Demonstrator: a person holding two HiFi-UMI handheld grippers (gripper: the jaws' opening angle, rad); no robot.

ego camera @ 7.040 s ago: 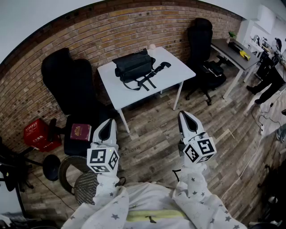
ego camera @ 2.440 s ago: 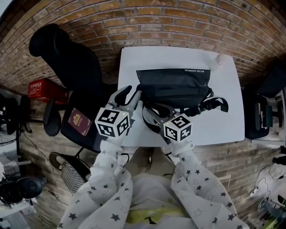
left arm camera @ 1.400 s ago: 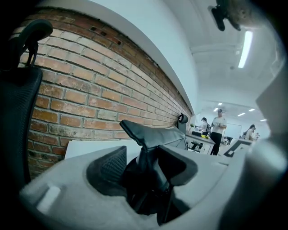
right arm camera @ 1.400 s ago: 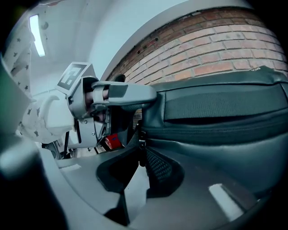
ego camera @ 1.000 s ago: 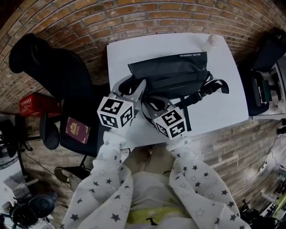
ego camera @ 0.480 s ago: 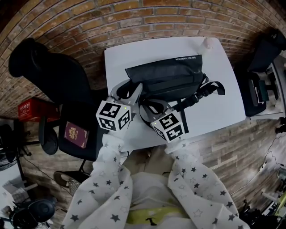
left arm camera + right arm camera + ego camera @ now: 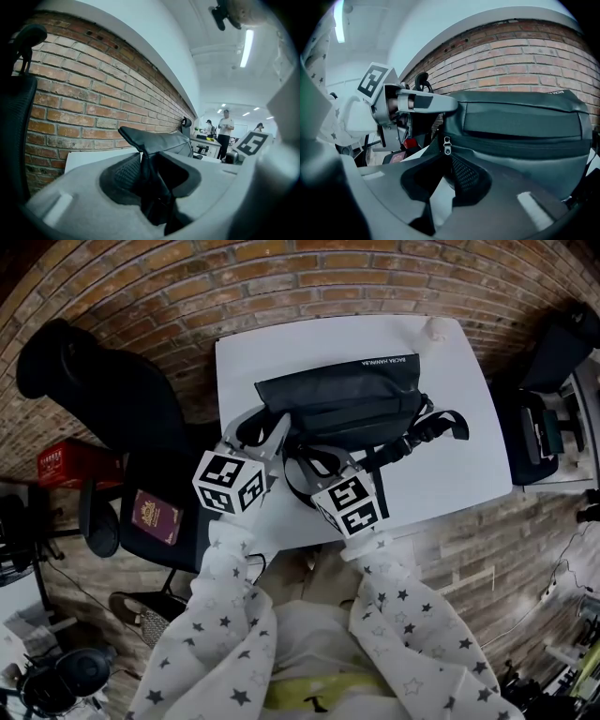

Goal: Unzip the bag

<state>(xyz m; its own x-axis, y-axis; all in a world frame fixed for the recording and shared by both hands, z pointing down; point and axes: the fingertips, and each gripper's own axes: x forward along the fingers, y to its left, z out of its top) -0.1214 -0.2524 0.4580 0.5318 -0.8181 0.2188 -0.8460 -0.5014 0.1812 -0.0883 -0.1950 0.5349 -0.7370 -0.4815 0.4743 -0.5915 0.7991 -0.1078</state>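
A black bag (image 7: 342,399) lies across the white table (image 7: 450,456), its strap trailing toward the near edge. My left gripper (image 7: 258,425) is at the bag's left end. In the left gripper view the jaws (image 7: 150,157) pinch a fold of the bag's black fabric (image 7: 161,143). My right gripper (image 7: 319,457) sits at the front of the bag, just right of the left one. In the right gripper view its tips (image 7: 447,159) close at the silver zipper pull (image 7: 446,145), at the left end of the zip on the bag (image 7: 520,126).
A black office chair (image 7: 103,381) stands left of the table with a red booklet (image 7: 155,517) on its seat. A small white cup (image 7: 434,327) sits at the table's far right corner. A brick wall (image 7: 281,277) runs behind. People (image 7: 226,126) stand far off.
I came up to the table from across the room. Over the last second the left jaws have closed onto the bag's left end. The right gripper has stayed at the zipper.
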